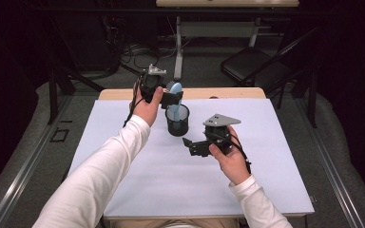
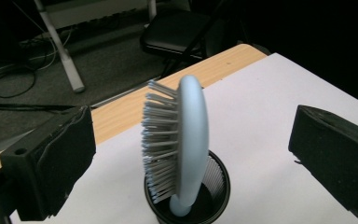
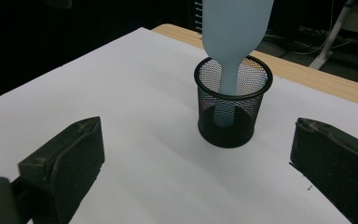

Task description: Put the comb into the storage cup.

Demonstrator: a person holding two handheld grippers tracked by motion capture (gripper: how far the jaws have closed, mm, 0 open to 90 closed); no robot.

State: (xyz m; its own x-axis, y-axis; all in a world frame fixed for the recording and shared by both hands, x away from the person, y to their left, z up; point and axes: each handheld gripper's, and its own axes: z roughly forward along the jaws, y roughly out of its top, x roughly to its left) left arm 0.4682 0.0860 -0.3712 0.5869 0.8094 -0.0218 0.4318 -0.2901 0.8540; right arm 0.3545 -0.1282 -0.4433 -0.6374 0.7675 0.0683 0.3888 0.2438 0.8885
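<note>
Left hand-held gripper [image 1: 171, 98] wide, straddling hairbrush [image 2: 186, 140] in mesh cup [image 3: 233, 105]; right hand-held gripper [image 1: 193, 146] wide.

You have one light-blue hairbrush [image 2: 186, 140] and one black mesh cup [image 3: 233, 105] on one white-topped table [image 1: 138, 180]. You hold two grippers: the left gripper [image 1: 168, 97], the right gripper [image 1: 195, 145]. One folding chair [image 1: 256, 66] stands beyond.

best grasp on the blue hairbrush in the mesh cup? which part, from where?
Probably the head of the pale blue plastic hairbrush, approached from above. Its handle is sunk in the black wire-mesh cup, so only the head stands clear. Close the jaws across the thin smooth rim edges, not bristles against back; the open left gripper already straddles it.
</note>
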